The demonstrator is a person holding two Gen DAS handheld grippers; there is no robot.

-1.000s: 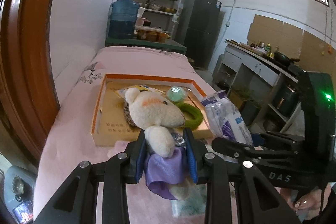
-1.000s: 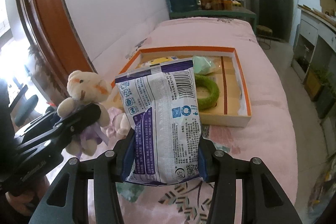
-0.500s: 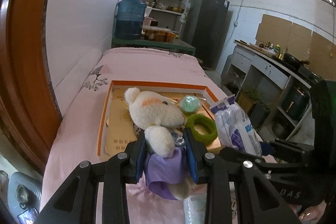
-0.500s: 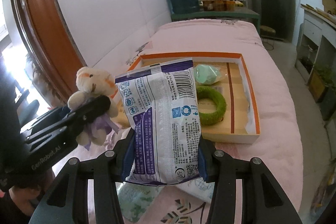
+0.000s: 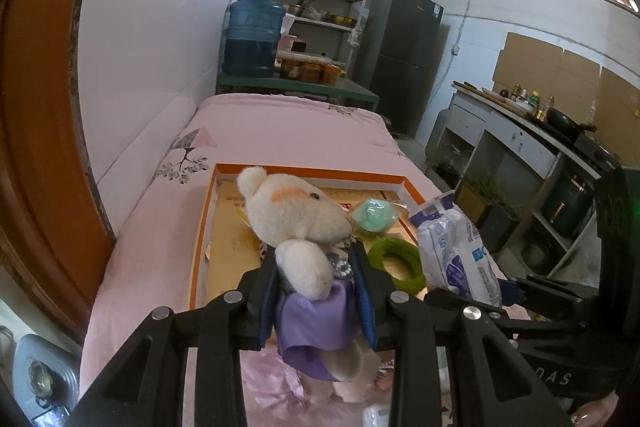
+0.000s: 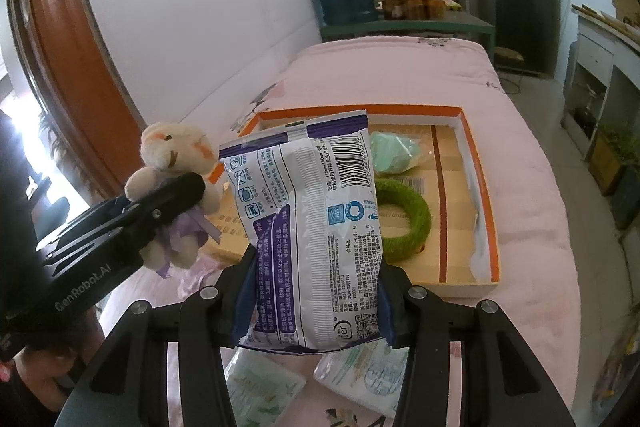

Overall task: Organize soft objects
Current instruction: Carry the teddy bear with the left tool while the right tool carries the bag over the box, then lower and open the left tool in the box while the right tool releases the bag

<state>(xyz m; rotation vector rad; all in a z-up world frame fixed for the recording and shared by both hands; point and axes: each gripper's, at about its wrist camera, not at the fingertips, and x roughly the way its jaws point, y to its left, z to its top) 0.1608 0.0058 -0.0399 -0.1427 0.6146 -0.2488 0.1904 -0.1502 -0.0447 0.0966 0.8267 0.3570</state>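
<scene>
Above the orange tray (image 6: 482, 187), left fingers (image 5: 362, 291) clamp a plush bear (image 5: 296, 215); right fingers (image 6: 246, 291) clamp a tissue pack (image 6: 312, 227).

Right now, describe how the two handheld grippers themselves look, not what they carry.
Both are matte black, angular frames with triangular cut-outs and round silver bolt heads. The left gripper and right gripper each have blue pads lining the fingers. Seen from the right wrist, the left one's side carries white "GenRobot.AI" lettering. A green light glows on the right unit's body. No cables visible.
</scene>
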